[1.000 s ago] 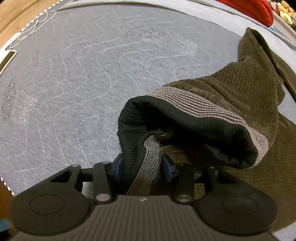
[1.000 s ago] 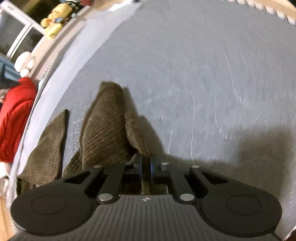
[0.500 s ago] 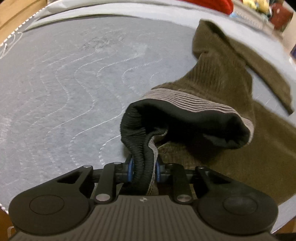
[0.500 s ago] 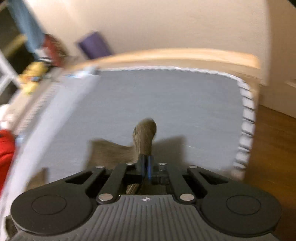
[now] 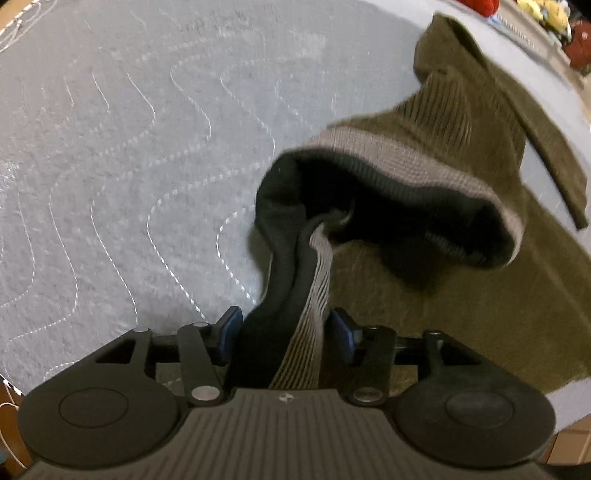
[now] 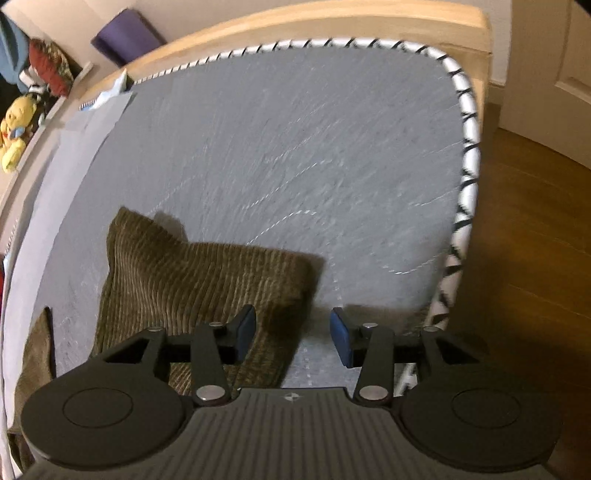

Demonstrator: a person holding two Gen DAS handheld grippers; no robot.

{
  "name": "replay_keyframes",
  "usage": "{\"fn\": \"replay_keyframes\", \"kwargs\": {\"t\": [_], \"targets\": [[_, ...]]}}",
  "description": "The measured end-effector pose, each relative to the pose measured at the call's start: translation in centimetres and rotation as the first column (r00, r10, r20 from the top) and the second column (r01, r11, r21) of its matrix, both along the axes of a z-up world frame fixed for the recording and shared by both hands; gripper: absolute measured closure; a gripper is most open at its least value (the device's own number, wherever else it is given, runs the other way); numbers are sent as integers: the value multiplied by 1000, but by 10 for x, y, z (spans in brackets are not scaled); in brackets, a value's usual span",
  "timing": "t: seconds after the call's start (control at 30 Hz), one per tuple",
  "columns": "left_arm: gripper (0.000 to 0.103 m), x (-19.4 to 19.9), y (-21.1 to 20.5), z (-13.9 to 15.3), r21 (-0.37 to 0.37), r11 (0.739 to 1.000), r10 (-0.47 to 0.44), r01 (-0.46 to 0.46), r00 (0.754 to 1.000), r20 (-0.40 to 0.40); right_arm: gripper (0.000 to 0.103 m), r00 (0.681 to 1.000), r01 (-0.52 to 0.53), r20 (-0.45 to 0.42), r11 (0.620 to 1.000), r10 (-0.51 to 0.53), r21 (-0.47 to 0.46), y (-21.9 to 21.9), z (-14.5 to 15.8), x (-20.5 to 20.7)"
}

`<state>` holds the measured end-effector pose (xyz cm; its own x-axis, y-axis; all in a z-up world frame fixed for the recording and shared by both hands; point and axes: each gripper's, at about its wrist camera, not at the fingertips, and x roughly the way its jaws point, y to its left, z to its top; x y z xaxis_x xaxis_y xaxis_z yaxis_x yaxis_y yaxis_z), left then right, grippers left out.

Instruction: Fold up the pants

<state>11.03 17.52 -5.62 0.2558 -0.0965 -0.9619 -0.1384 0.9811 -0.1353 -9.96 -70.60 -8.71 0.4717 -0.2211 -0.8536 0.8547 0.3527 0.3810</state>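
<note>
Now pants (image 5: pixel 480 155) waistband lies between opening left claw (image 5: pixel 282 332).

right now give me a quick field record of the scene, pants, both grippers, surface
surface: grey quilted mattress on a wooden bed frame
pants: olive-brown corduroy pants lying partly crumpled on the mattress
waistband: waistband, black inside with grey stripes, lifted and gaping
left gripper: left gripper jaws opening, waistband fabric running between the blue pads
right gripper: right gripper jaws opening, nothing gripped; a pant leg lies flat below
fold status: not finished
</note>
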Motion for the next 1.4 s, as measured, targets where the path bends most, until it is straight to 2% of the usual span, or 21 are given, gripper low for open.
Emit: {"fn": "replay_keyframes", "kwargs": {"t": [0.07, 0.1, 0.13, 0.17, 0.23, 0.33, 0.4, 0.47, 0.53, 0.57, 0.63, 0.7, 0.77, 0.87, 0.93, 1.0, 1.1, 1.2, 1.23, 1.27, 1.4], "targets": [[45, 0, -1, -1, -2, 1000, -13, 13, 1000, 3, 59, 999, -27, -31, 1000, 26, -11, 3, -5, 9], [45, 0, -2, -1, 0, 1000, -18, 18, 1000, 5, 65, 998, -42, -41, 999, 41, -13, 4, -7, 14], [48, 0, -4, -1, 6, 1000, -27, 27, 1000, 12, 90, 997, -64, -42, 998, 64, -19, 5, -8, 19], [56, 0, -6, 0, 13, 999, -32, 32, 999, 21, 96, 996, -81, -48, 996, 79, -36, 8, -6, 22], [66, -1, -8, 2, 9, 999, -40, 40, 998, 42, 97, 996, -85, -41, 991, 81, -102, 13, 6, 26], [70, 0, -18, 9, 19, 996, -90, 88, 991, 95, 98, 999, -5, 48, 971, 17, -240, 17, 37, 16], [71, -1, -24, 12, -6, 989, -143, 145, 981, 131, 99, 998, 58, 45, 951, -47, -303, 21, 49, 7], [72, -6, -29, 17, -44, 977, -197, 206, 968, 153, 98, 988, 144, -10, 930, -157, -340, 22, 52, -4], [72, -9, -28, 15, -22, 975, -215, 220, 968, 132, 98, 973, 204, -41, 926, -228, -318, 17, 47, -15], [72, -8, -25, 12, -7, 979, -201, 203, 973, 114, 97, 972, 206, -52, 939, -228, -276, 14, 40, -18], [72, -8, -11, 9, -9, 988, -153, 154, 985, 80, 95, 987, 108, -101, 982, -124, -153, 12, 21, -12], [71, -9, -5, 9, -37, 989, -142, 144, 988, 61, 94, 981, -1, -196, 996, -16, -85, 16, 7, -2], [68, -9, -12, 10, -4, 982, -189, 189, 981, 46, 81, 971, -13, -238, 993, -15, -114, 17, 7, -1], [61, -11, -17, 19, 60, 978, -204, 201, 977, 60, 78, 967, 30, -244, 984, -74, -176, 17, 16, -5], [54, -15, -10, 34, 74, 984, -169, 160, 976, 135, 78, 968, 72, -217, 968, -125, -239, 17, 29, -7], [52, -16, -7, 51, 43, 990, -139, 133, 966, 217, 78, 975, 97, -163, 946, -153, -309, 22, 45, -6], [51, -14, -20, 74, 20, 984, -171, 175, 925, 340, 77, 991, 71, -76, 918, -109, -390, 37, 66, 4], [37, -15, -60, 88, 70, 952, -299, 299, 850, 433, 73, 1000, -19, -11, 916, 16, -401, 54, 77, 25], [30, -15, -75, 89, 101, 933, -353, 345, 822, 448, 73, 998, -51, 5, 917, 58, -396, 61, 79, 32], [27, -16, -90, 89, 127, 915, -397, 383, 800, 449, 73, 995, -86, 19, 917, 102, -389, 69, 81, 40], [27, -17, -139, 76, 259, 816, -577, 516, 729, 367, 72, 964, -226, 46, 898, 262, -376, 98, 86, 75]]}}
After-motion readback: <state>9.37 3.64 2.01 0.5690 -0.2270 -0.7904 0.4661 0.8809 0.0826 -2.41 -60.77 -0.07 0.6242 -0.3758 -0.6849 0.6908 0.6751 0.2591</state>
